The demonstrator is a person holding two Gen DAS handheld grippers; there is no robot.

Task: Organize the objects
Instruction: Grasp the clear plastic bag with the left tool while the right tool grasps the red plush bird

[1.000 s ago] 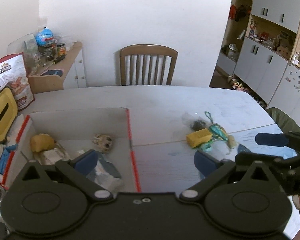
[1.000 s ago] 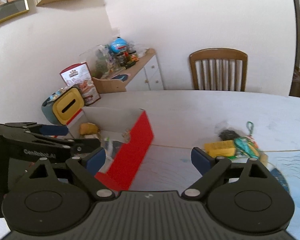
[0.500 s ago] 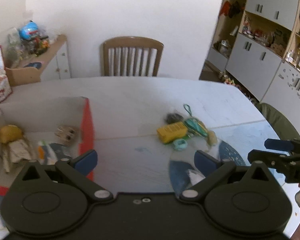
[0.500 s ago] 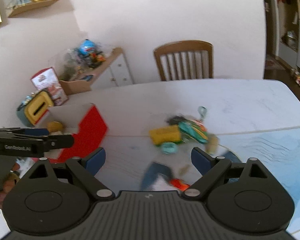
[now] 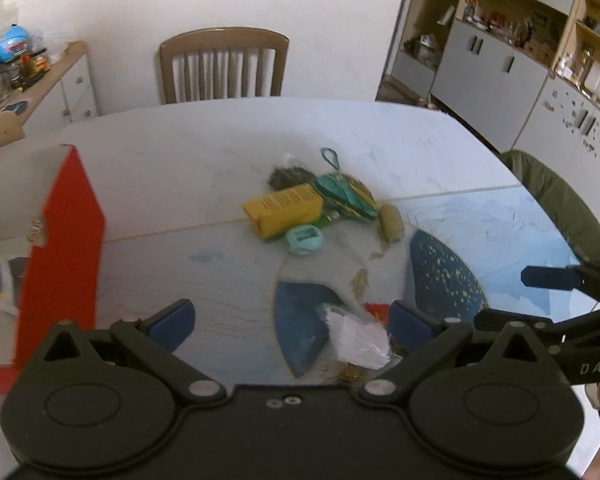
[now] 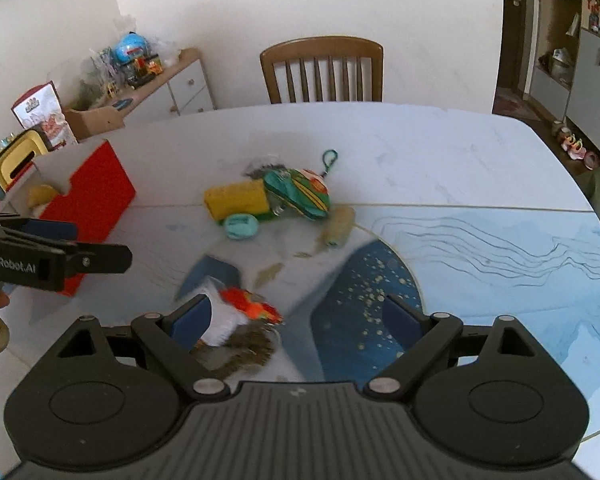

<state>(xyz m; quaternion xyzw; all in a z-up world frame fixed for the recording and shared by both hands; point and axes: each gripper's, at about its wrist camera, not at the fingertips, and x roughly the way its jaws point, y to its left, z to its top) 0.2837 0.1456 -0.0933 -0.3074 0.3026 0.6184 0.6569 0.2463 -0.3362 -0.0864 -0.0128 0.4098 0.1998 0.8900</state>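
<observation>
- The left tool [image 5: 292,318] is spread wide with nothing between its blue pads; a second ago it hung over the red-edged box [image 5: 66,240], which now lies off to its left, only the red side wall and a strip of the interior showing.
- The right tool [image 6: 298,318] is also spread wide and holds nothing. It has swung away from the box, which now lies far to its left, beyond the left tool's fingers.
- The counter [image 5: 204,148] fills far more of both views than before, with the blue patterned mat [image 6: 480,240] now spread under and ahead of the right tool.
- The cluster of loose things has come closer and nearer the centre line of both tools: a yellow block [image 5: 284,210], a teal round case [image 5: 305,239] touching its near edge, a green patterned pouch [image 5: 346,194] with a teal loop against its right side, a dark clump [image 5: 286,176] behind, and a tan oblong piece [image 5: 392,222] just right of the pouch.
- Newly in view, just ahead of the left tool's right finger, lies a crumpled white paper [image 5: 356,338] with a red-orange scrap [image 6: 252,306] and brownish fibres beside it; in the right wrist view the same heap sits against the right tool's left finger, blurred.
- The right tool shows at the right edge of the left wrist view, lower and nearer than a second ago.
- The wooden chair [image 5: 222,66] stays beyond the far edge of the counter.
</observation>
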